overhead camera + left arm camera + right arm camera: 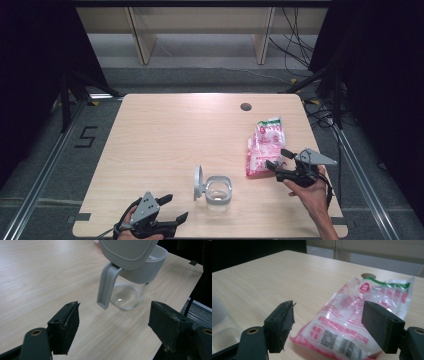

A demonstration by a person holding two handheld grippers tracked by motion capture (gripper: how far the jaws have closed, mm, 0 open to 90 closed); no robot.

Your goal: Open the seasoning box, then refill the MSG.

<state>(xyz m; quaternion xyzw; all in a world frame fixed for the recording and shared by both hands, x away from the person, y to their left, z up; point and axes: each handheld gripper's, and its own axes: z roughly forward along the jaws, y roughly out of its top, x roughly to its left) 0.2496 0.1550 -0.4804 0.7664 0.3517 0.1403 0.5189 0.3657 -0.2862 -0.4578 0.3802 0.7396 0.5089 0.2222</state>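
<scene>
R gripper (278,159) open, seemingly over bag (264,145)

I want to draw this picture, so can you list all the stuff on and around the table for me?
Table: one, light wood, middle of the high view.
Jar: one, clear with a grey rim and handle, its grey lid flipped open, near front of the table.
Bag: one, pink, white and clear plastic with a green stripe on top, lying flat on the right side.
Hole: one, dark and round, in the tabletop at the back right.
Cables: several, black, on the floor behind the table.
Left gripper: one, black, open, front left edge.
Right gripper: one, black, open, at the bag's near end.
</scene>
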